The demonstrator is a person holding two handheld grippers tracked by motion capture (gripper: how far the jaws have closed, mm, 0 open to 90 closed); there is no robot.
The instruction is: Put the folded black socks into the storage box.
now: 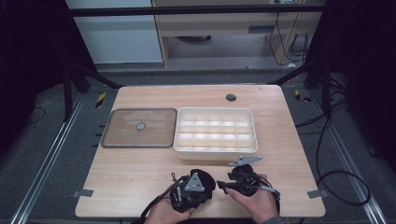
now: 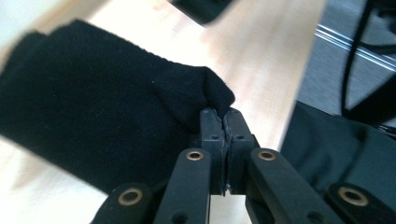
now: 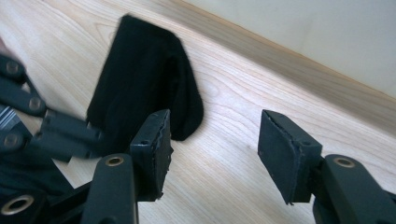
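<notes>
A black sock (image 2: 102, 107) lies on the wooden table (image 1: 130, 172) near its front edge. My left gripper (image 2: 225, 123) is shut on the sock's edge, a fold of cloth pinched between its jaws. In the high view the left gripper (image 1: 205, 184) sits at the front centre with the sock (image 1: 203, 174) bunched at it. My right gripper (image 3: 215, 135) is open just to the right of the sock (image 3: 144, 88), nothing between its jaws, only bare table. In the high view the right gripper (image 1: 223, 185) points left toward the left one.
A white tray (image 1: 215, 153) divided into several compartments stands in the middle of the table. A flat clear lid (image 1: 121, 128) with a small knob lies left of it. A round hole (image 1: 230, 97) is at the table's back. Cables run over the floor at right.
</notes>
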